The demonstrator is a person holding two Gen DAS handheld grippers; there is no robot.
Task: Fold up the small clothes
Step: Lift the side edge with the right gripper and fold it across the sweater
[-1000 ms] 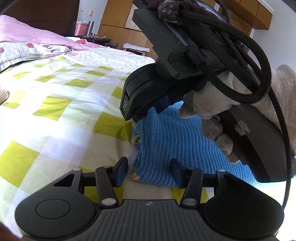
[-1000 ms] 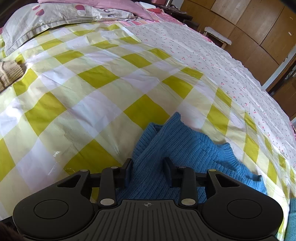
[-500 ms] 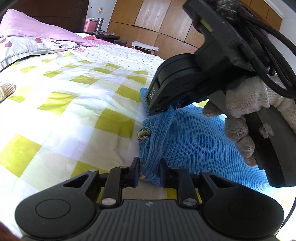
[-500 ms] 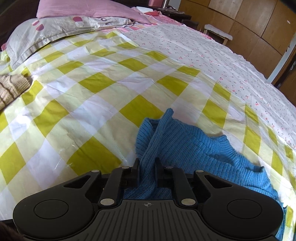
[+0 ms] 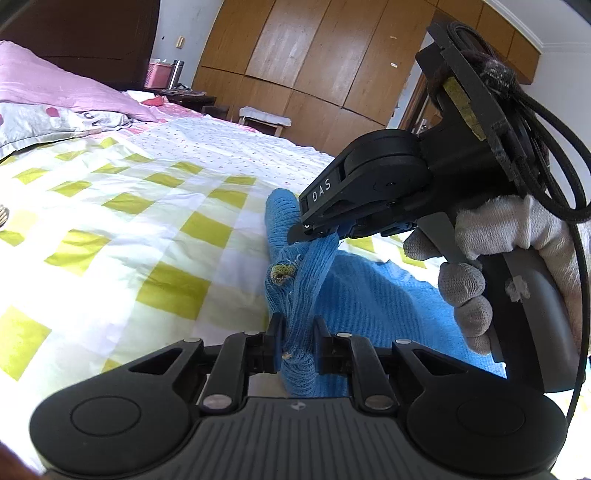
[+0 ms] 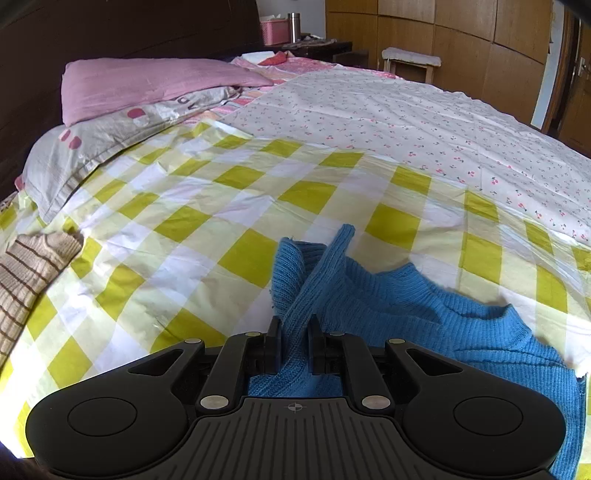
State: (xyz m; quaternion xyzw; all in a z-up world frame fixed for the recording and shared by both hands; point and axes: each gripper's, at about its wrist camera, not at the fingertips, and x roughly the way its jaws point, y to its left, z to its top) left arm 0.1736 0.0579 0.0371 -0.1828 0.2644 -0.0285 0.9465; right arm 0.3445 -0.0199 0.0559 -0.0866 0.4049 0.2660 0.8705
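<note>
A bed covered in a yellow-green and white checked cotton sheet (image 5: 110,236) fills both views. Far to the left of the right gripper's fingers, at the sheet's edge, lies a beige knitted garment with thin brown stripes (image 6: 26,273). Beyond the fingers on that same side, a grey patterned pillow (image 6: 96,140) sits under a pink pillow (image 6: 147,85), against a dark wooden headboard (image 6: 129,33).

The left gripper (image 5: 298,343), black plastic with blue-padded fingers (image 5: 275,341), is nearly closed, and a bunched fold of a bright blue ribbed knit sweater (image 5: 369,306) is pinched between the pads. From that pinch the fabric rises in a taut ridge straight ahead of the fingers, past a small olive-yellow tuft (image 5: 282,271) on the knit, to the right gripper (image 5: 317,232), which clamps the same edge from above. That gripper is held by a hand in a white knit glove (image 5: 480,236), to the right of the left gripper's fingers.

In the right wrist view, the right gripper (image 6: 295,341) is also almost shut, its pads squeezing a ribbed fold of the sweater (image 6: 424,314). Just ahead of its fingers two ribbed flaps stand up off the sheet; to the right of them the rest of the sweater lies spread on the bed, its neckline dipping open. Farther ahead and to the right lies a white quilt printed with tiny red cherries (image 6: 424,122), with brown wooden wardrobe doors (image 6: 461,37) behind it.
</note>
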